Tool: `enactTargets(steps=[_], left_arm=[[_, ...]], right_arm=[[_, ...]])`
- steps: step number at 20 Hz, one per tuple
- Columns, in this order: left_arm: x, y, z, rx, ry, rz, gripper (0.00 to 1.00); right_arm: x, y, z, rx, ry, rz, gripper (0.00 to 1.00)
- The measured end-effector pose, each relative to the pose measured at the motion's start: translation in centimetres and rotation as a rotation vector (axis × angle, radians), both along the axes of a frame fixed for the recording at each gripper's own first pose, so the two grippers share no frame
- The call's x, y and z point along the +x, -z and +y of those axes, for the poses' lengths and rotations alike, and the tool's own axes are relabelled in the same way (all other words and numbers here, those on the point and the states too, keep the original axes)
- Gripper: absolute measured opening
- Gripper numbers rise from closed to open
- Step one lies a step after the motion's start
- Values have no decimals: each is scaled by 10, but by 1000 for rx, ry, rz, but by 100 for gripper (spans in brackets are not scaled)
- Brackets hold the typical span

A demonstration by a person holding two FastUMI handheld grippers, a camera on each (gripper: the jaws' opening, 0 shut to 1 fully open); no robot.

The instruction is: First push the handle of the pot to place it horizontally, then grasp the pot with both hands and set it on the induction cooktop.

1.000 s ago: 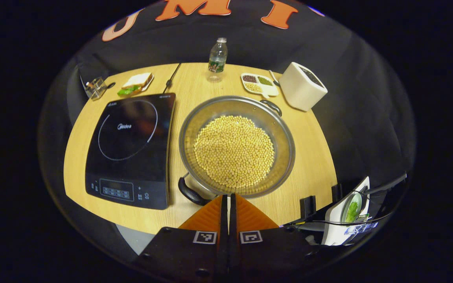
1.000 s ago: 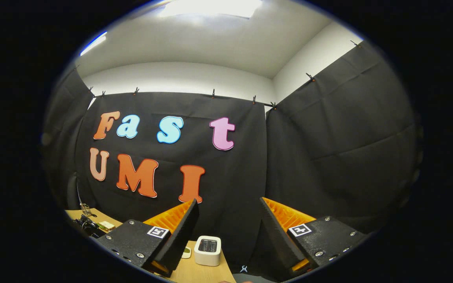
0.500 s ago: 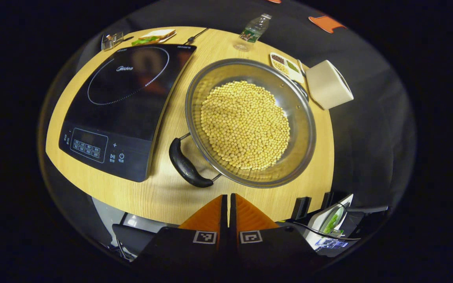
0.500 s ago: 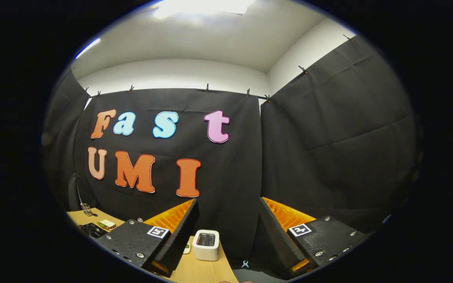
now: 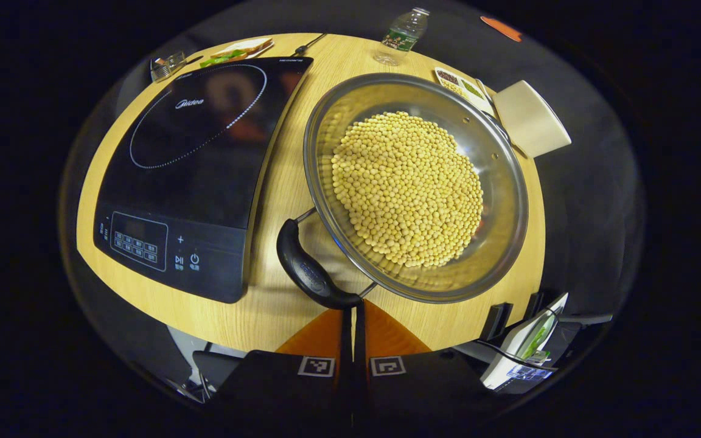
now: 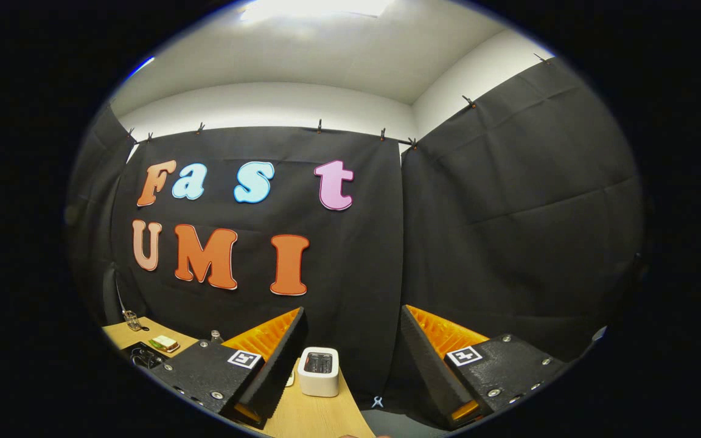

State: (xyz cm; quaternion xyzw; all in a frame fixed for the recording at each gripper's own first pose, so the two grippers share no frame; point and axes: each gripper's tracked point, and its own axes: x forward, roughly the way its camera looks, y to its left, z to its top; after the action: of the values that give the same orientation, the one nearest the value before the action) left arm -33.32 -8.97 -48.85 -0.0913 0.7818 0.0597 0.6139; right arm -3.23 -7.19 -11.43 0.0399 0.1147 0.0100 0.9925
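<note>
Left gripper closer in on the pot handle than half a second back

The counter (image 5: 277, 304) carries the cooktop (image 5: 192, 176) on the left and the pot (image 5: 502, 182) just beside it on the right, full of soybeans (image 5: 408, 188). The pot sits bigger and nearer in the left gripper view than before, its black handle (image 5: 311, 271) now right at the tips of the left gripper (image 5: 353, 316), fingers pressed together, gripping nothing. The right gripper (image 6: 350, 347) hangs wide open and empty, aimed at the wall, toaster (image 6: 320, 371) between its fingers.

Clear plastic water bottle (image 5: 403, 35), white divided snack tray (image 5: 463, 90), white boxy toaster (image 5: 533, 118): far beyond fingers on light wooden bench (image 5: 277, 201).
</note>
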Motion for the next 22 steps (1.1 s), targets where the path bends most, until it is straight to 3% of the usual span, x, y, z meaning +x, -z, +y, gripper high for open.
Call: enactTargets(steps=[8,22], left_arm=[[38,11,40,101,190,0,8],[142,40,96,183,362,-75,10]], right_arm=[[-1,11,9,3,27,37,95],[-12,13,37,-16,77,94,95]])
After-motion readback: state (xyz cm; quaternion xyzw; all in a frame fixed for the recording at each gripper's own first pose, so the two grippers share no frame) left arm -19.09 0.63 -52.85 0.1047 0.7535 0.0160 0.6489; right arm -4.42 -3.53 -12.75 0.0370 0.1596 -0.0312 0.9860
